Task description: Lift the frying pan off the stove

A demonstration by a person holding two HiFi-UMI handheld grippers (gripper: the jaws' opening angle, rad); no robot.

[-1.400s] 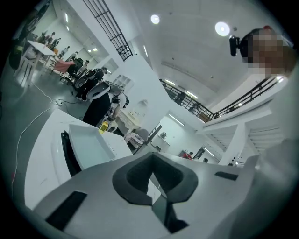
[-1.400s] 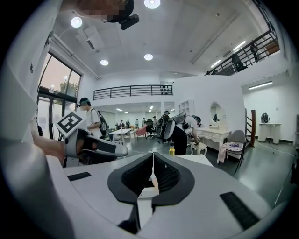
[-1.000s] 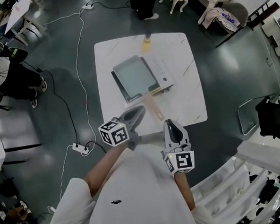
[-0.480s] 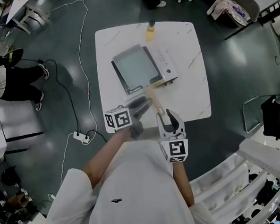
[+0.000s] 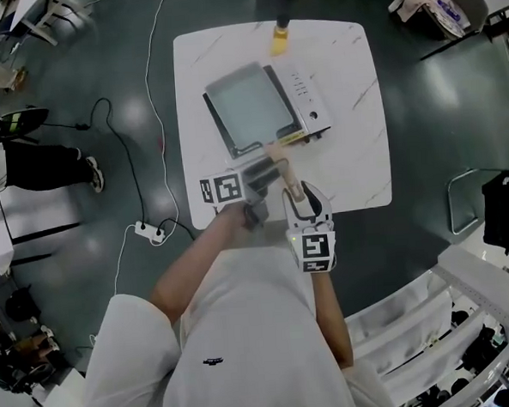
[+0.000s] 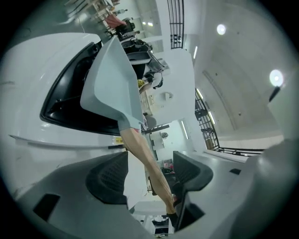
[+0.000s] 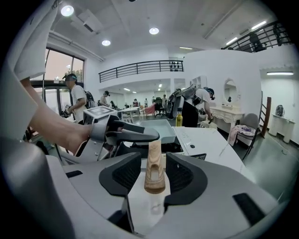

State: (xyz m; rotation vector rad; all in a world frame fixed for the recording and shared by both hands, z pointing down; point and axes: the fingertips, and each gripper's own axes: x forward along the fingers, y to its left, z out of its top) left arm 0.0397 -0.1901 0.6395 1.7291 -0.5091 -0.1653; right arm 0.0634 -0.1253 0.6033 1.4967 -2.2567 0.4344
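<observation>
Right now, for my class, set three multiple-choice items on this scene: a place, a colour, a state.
1. Where does the small yellow bottle stand?
A. at the white square table's far edge
B. on a chair
C. on the floor
2. What colour is the pale grey square frying pan's handle?
A. black
B. light wood
C. red
3. The pan is:
A. upside down
B. in the air
C. resting on the flat white-and-black stove
Key: 1A, beyond the stove; 2B, tan grain shows; 3C, it sits flat there.
</observation>
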